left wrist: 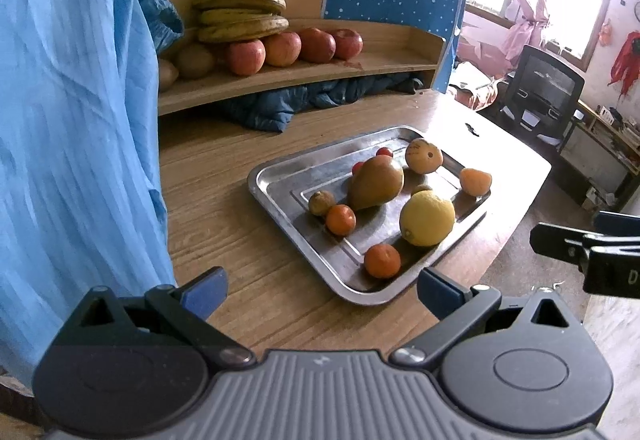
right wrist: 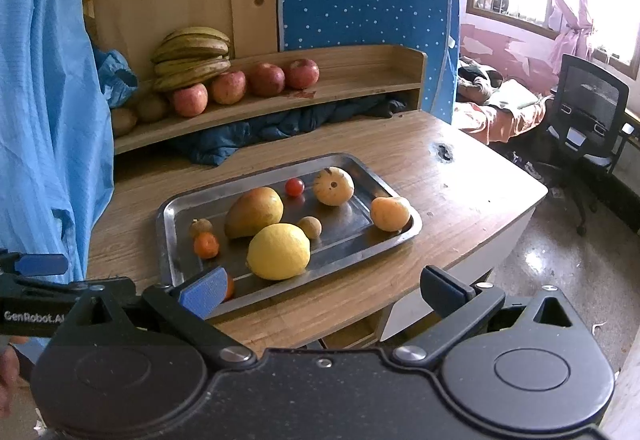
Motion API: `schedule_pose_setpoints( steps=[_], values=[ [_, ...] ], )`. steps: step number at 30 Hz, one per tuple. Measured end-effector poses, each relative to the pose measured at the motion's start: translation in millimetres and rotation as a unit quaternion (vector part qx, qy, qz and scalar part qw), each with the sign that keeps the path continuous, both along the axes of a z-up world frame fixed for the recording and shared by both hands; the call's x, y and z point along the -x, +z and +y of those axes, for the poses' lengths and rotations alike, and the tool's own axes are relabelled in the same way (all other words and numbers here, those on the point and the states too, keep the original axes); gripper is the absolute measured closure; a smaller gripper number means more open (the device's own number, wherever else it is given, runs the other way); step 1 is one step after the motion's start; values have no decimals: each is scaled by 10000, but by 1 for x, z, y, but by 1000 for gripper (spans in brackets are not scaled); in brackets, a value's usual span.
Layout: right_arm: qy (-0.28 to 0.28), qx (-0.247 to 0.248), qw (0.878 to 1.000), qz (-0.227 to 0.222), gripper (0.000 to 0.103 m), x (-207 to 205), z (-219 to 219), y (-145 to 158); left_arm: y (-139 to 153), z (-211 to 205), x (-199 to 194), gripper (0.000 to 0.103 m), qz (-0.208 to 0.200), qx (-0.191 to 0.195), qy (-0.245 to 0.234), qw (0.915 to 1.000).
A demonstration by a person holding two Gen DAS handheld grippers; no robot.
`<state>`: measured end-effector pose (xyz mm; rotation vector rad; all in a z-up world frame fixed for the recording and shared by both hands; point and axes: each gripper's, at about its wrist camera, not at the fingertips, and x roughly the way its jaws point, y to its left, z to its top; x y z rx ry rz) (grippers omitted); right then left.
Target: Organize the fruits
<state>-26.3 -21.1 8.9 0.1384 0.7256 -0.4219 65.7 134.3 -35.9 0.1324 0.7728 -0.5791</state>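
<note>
Fruit is sitting in two places. Some of it is lying on a shiny metal tray [right wrist: 168,224] on the wooden table [right wrist: 460,184]: a big yellow lemon [right wrist: 279,251], a brownish mango [right wrist: 253,212], a small red tomato [right wrist: 294,186], a pale round fruit with stripes [right wrist: 333,186], an orange pear-shaped fruit [right wrist: 390,214] by the far rim, little oranges [left wrist: 340,219] and two small brown fruits [right wrist: 309,227]. More is resting on the wooden shelf [right wrist: 360,88] behind: a bunch of bananas [right wrist: 192,56] lying on top of a row of red apples [right wrist: 228,87], with brown round fruits [right wrist: 152,107] beside them.

Both tongs are hanging in the air near the front edge of the tray. The left gripper [left wrist: 322,290] is standing wide open, with nothing between its blue pads. The right gripper [right wrist: 324,290] is also spread wide and holding nothing. A blue sleeve [left wrist: 72,120] is filling the left side of both views.

Which step is going on is hard to judge. The scene is fitting two stories: fruit is waiting on the tray to go up to the shelf, or the sorting is done and the tongs are pulling away. If a fruit is to be picked, the round ones are likely to roll, so the pads need to close gently around the middle. The lemon and mango are looking wide, so the tongs need to be fully open for them.
</note>
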Motion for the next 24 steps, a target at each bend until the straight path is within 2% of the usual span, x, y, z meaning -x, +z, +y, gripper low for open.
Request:
schedule_pose_setpoints(
  steps=[24],
  values=[
    [467, -15, 9988, -110, 1, 20, -21, 5, 8, -11, 35, 0, -68, 107, 725, 9973]
  ],
)
